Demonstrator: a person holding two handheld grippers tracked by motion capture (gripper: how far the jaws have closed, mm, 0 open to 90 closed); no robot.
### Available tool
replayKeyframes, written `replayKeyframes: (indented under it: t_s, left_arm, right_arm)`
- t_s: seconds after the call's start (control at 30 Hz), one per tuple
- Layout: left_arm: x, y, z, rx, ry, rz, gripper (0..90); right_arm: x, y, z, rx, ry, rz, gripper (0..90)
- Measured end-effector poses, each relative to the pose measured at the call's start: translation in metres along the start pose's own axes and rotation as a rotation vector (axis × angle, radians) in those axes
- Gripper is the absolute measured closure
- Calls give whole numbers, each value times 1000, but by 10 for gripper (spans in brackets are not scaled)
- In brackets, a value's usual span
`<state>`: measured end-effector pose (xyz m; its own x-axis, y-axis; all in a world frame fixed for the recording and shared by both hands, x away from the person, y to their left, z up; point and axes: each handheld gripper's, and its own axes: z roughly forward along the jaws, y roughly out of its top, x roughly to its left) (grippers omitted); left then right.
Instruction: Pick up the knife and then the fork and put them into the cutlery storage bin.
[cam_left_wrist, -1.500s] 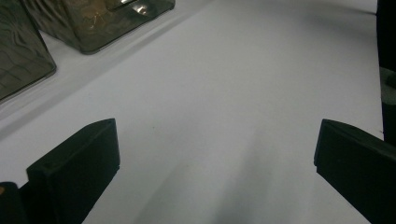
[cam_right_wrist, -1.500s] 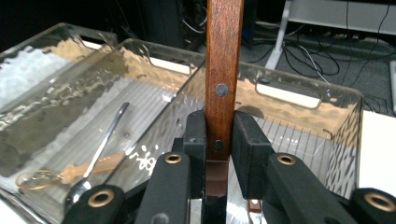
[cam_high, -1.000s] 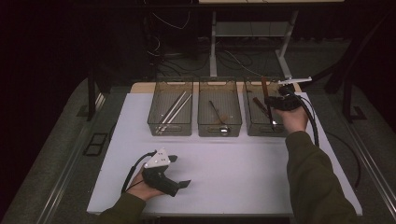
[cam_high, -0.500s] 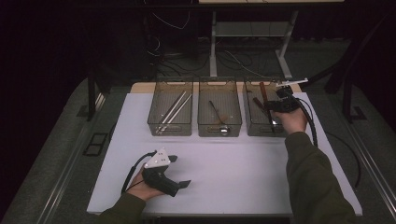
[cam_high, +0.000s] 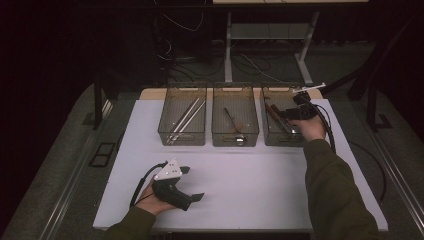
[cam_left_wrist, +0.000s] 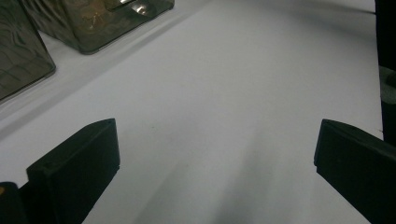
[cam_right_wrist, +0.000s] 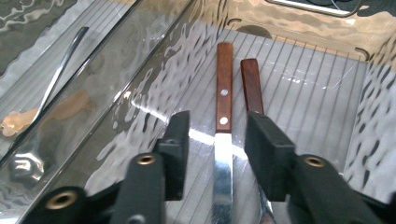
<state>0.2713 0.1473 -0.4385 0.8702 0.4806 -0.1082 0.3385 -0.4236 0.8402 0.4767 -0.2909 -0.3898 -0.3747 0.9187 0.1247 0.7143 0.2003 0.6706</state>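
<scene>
the right tongs (cam_right_wrist: 215, 140) hang over the right bin (cam_high: 300, 140), the rightmost of three clear bins set in a row along the far side of the white desk (cam_high: 250, 185). their jaws have just been opening and now stand apart, one on each side of a knife (cam_right_wrist: 223, 126) with a brown riveted wooden handle and a steel blade. the pads do not press on it; there is a gap on both sides. that knife lies flat on the ribbed floor of the right bin, handle toward the far wall, blade running back toward the tongs. a second knife (cam_right_wrist: 252, 86) with a darker reddish handle lies just beside it on the right, nearly parallel, its blade hidden under the right-hand jaw. in the high view the right tongs (cam_high: 295, 114) sit at the right bin's near right part, the hand and dark sleeve reaching up from the lower right.

the middle bin (cam_high: 235, 137) holds a slim metal utensil (cam_high: 229, 119). the left bin (cam_high: 182, 137) holds long pale metal pieces (cam_high: 186, 117) laid on a slant.

the left tongs (cam_high: 192, 185) rest low over the near left part of the desk, well apart from the bins, held in the left hand (cam_high: 152, 200). in the left gripper view their jaws stand wide apart with bare desk between them.
</scene>
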Motion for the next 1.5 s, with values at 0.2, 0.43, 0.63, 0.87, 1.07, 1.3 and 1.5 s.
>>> replayKeyframes:
  t_s: [0.2, 0.43, 0.63, 0.87, 1.07, 1.3, 1.5]
  left_arm:
    - [3, 0, -1, 7, 11, 10, 0]
    - [13, -4, -9, 2, 28, -19, 0]
    - [11, -4, -7, 6, 30, -20, 0]
    - [11, -5, -8, 5, 32, -24, 0]
    - [10, -5, -10, 8, 32, -20, 0]
    - [10, -5, -8, 8, 31, -21, 0]
    - [9, -5, -9, 0, 27, -29, 0]
  right_arm:
    - [-1, 0, -4, -16, 14, 8, 442]
    - [3, 3, -21, -85, 52, 22, 305]
    - [8, 2, -31, -118, 57, 7, 197]
    - [19, -6, -40, -172, 84, -14, 167]
    - [33, -22, -49, -216, 117, -49, 166]
    - [45, -47, -63, -223, 162, -101, 131]
    - [53, -70, -75, -241, 184, -144, 131]
